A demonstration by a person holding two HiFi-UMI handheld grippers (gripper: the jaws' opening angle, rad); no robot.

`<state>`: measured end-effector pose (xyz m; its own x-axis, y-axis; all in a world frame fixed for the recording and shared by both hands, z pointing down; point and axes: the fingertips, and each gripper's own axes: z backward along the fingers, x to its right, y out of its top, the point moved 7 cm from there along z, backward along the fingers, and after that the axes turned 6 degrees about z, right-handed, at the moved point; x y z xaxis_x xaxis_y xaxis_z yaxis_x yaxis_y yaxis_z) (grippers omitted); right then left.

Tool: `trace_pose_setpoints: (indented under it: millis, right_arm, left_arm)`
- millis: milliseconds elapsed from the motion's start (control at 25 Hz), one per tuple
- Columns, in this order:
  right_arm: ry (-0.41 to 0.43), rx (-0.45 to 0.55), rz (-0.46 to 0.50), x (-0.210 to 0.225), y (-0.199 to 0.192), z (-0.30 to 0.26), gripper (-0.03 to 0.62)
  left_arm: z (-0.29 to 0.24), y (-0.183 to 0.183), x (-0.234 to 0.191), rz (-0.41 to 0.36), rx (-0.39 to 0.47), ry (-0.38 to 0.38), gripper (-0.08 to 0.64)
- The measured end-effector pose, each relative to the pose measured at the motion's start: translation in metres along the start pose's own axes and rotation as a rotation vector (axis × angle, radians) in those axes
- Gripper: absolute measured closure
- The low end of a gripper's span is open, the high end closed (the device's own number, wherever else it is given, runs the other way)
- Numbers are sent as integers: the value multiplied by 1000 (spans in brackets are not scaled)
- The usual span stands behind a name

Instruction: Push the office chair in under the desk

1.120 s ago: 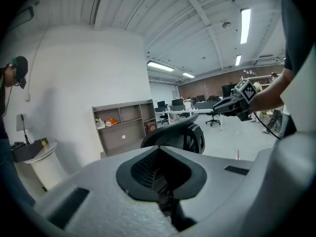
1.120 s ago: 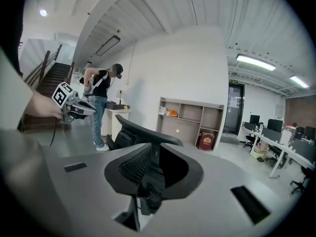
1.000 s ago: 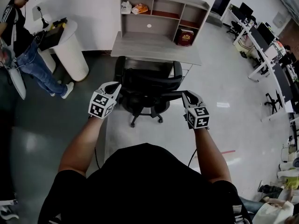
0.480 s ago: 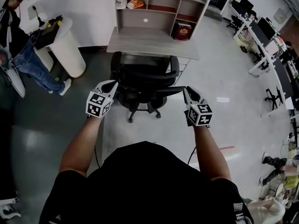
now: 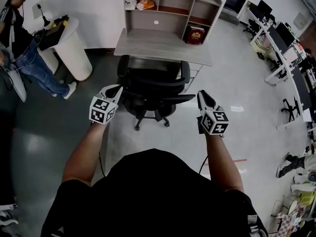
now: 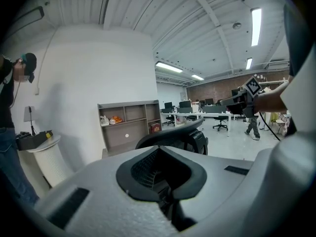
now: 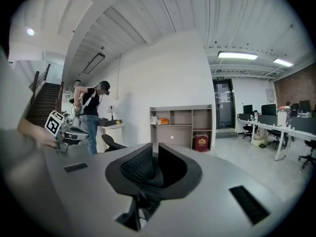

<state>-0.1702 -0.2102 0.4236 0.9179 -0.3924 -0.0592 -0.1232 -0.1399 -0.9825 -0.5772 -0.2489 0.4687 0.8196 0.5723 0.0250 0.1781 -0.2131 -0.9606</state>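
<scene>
black chair (image 5: 153, 85) is seen in front of the grey desk (image 5: 163, 46), its back turned away from the desk and its seat reaching partly under the desk's top; the wheeled base is left out on the floor, on the side away from the desk. a hutch of open shelves is carried on the far side of the desk, with a red book (image 5: 196, 34) stood in its right compartment and bags (image 5: 138, 4) laid on its upper left shelf.

the left gripper (image 5: 117, 88) is held on the near side of the desk, at the left edge of the chair's back; whether the back is touched cannot be told. its jaws are pressed together with nothing between them, as is shown in the left gripper view (image 6: 160, 169), where the chair (image 6: 173, 138) and the desk (image 6: 131, 127) are seen beyond.

the right gripper (image 5: 201, 94) is held at the right end of the chair's back, just beside it and on the same near side of the desk. its jaws (image 7: 154, 154) are kept nearly together, a thin slit being left between the pads, and nothing is held in it.

a white round stand (image 5: 74, 48) is placed to the left of the desk, and a person (image 5: 19, 48) is stood further left.
</scene>
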Motion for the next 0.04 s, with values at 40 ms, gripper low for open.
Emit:
trace_pose_setpoints:
  millis: [40]
  right_arm:
    - [1, 4, 1, 2, 1, 0, 548]
  left_arm:
    - [-1, -1, 0, 0, -3, 2, 545]
